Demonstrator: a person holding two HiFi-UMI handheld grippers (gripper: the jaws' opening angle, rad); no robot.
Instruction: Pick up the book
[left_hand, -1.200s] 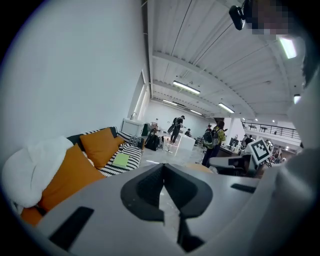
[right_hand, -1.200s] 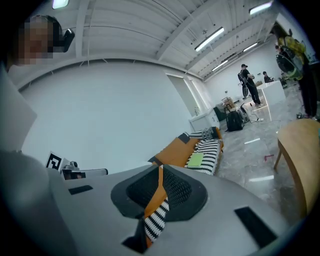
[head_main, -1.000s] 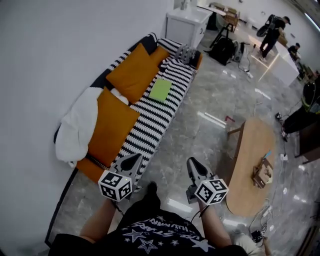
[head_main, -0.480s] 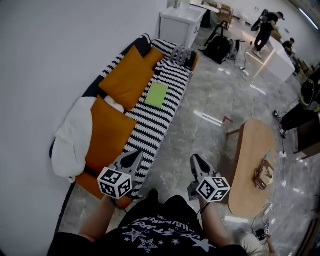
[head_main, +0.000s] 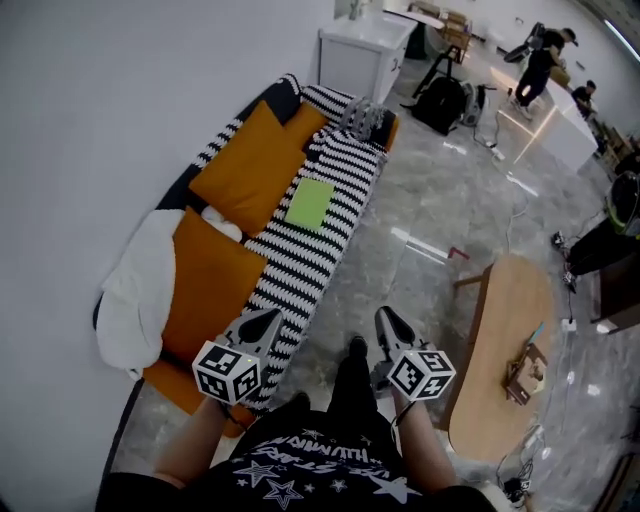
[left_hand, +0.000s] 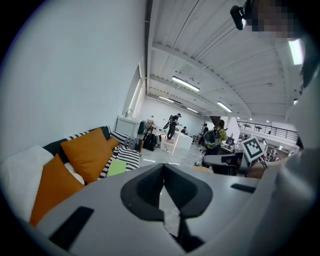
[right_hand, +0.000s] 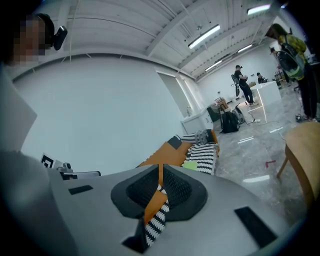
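Observation:
A flat green book (head_main: 310, 203) lies on the black-and-white striped seat of the sofa (head_main: 300, 260), in front of an orange cushion (head_main: 250, 165). It also shows small in the left gripper view, book (left_hand: 116, 167), and in the right gripper view, book (right_hand: 190, 164). My left gripper (head_main: 264, 322) is shut and empty, held over the sofa's near corner, far short of the book. My right gripper (head_main: 384, 320) is shut and empty over the grey floor, right of the sofa. Both point toward the sofa's far end.
A second orange cushion (head_main: 205, 280) and a white blanket (head_main: 135, 290) fill the sofa's near left. A grey bundle (head_main: 365, 118) sits at its far end. An oval wooden table (head_main: 505, 350) stands to the right. A white cabinet (head_main: 365, 50), black bags (head_main: 445, 100) and people are beyond.
The person has walked forward: sofa and book have slid down the head view, nearer. Both grippers travelled along, jaws still shut.

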